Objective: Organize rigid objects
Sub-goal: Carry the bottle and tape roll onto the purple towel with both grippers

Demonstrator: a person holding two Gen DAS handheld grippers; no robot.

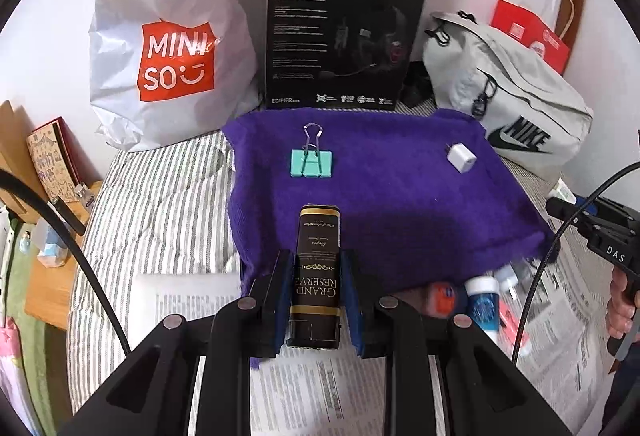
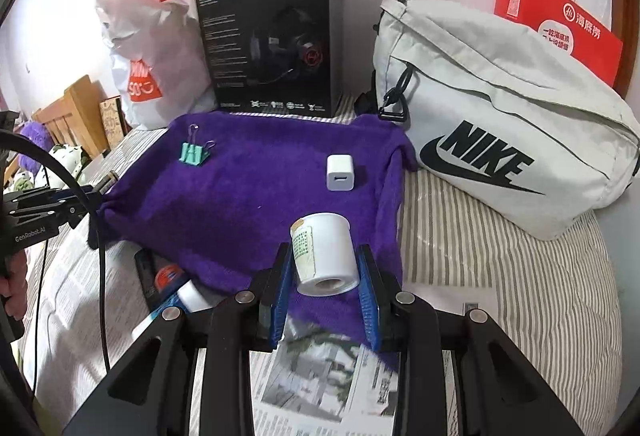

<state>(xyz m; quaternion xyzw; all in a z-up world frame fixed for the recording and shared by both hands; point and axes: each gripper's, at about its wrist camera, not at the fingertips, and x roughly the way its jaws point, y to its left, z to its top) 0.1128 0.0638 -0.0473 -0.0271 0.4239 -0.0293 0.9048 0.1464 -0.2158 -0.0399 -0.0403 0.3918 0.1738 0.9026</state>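
Observation:
My left gripper [image 1: 318,300] is shut on a black and gold box [image 1: 318,272] labelled Grand Reserve, held above the near edge of a purple towel [image 1: 384,195]. On the towel lie a teal binder clip [image 1: 312,161] and a white charger cube [image 1: 461,157]. In the right wrist view my right gripper [image 2: 326,296] is shut on a white bottle [image 2: 325,256] with a green-printed label, over the towel's [image 2: 256,191] near edge. The binder clip [image 2: 194,152] sits far left there and the charger cube [image 2: 339,172] in the middle.
Behind the towel stand a white Miniso bag [image 1: 168,47], a black headset box [image 1: 340,31] and a grey Nike bag [image 2: 500,115]. Small tubes and bottles [image 1: 480,300] lie on newspaper [image 1: 312,388] by the towel's near edge. A wooden nightstand [image 1: 48,268] is left of the striped bedding.

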